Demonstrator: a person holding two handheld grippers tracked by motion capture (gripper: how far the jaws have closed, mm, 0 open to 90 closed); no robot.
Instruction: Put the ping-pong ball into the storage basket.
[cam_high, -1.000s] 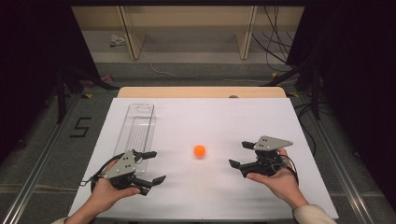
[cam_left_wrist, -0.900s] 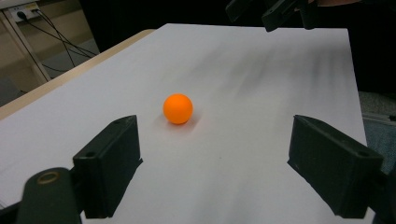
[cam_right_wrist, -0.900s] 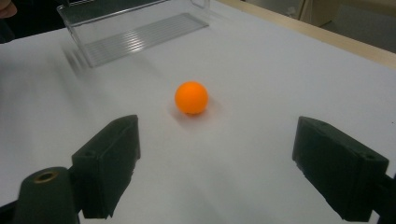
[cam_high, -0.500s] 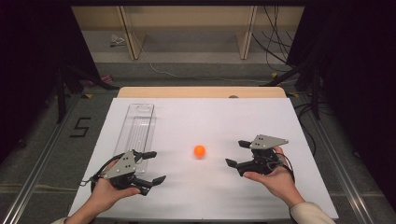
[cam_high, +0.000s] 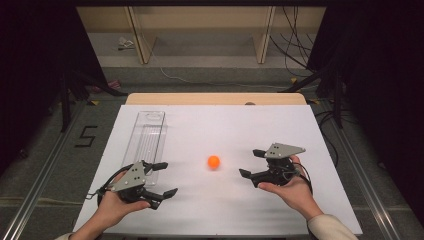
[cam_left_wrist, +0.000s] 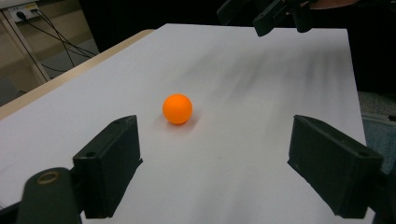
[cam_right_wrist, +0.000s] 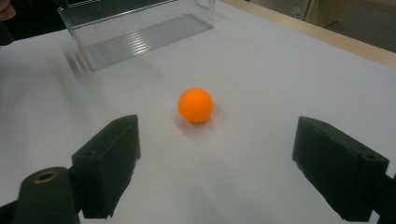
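Right gripper (cam_high: 254, 163) has crept left toward the small orange ball (cam_high: 213, 161), jaws spread wide, nothing held. Left gripper (cam_high: 163, 178) unchanged near desk's front-left corner, jaws spread too. Ball sits mid-desk between them, clear plastic tray (cam_high: 146, 140) along left edge.

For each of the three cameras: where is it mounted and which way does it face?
High view: above the person's side, looking forward and down on the white table; both hands, left gripper and right gripper show.
Left gripper view: rides the left gripper, looking between its open jaws at the orange ball.
Right gripper view: rides the right gripper, facing the ball and clear tray.
All share the ball.
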